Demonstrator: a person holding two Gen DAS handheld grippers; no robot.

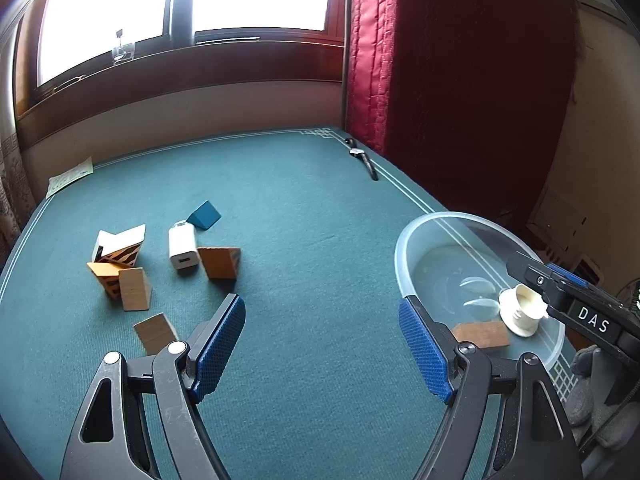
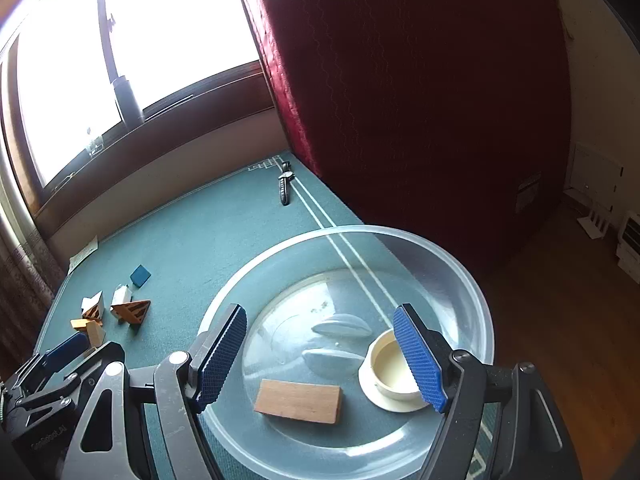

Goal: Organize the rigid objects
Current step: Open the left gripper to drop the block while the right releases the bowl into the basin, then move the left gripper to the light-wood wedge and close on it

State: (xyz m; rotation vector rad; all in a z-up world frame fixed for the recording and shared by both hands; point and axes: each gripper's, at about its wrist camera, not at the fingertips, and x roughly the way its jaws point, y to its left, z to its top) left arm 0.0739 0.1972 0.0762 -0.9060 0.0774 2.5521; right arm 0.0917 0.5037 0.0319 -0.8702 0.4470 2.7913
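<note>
A clear plastic bowl [image 2: 460,276] sits at the table's right edge and holds a flat wooden block [image 2: 298,401] and a white cap-like cup [image 2: 390,376]. My right gripper [image 2: 320,360] is open and empty, hovering over the bowl. It shows in the left wrist view [image 1: 560,284] above the bowl [image 1: 404,248]. My left gripper [image 1: 322,348] is open and empty above the green table. Left of it lie wooden blocks [image 1: 134,289], a striped block [image 1: 116,250], a white charger [image 1: 183,250], a wooden wedge [image 1: 219,262] and a blue wedge [image 1: 205,216].
A wristwatch [image 1: 362,157] lies near the table's far right corner beside a red curtain [image 1: 460,80]. A paper slip [image 1: 70,176] lies at the far left edge. A window sill with a dark bottle [image 1: 182,16] runs behind the table.
</note>
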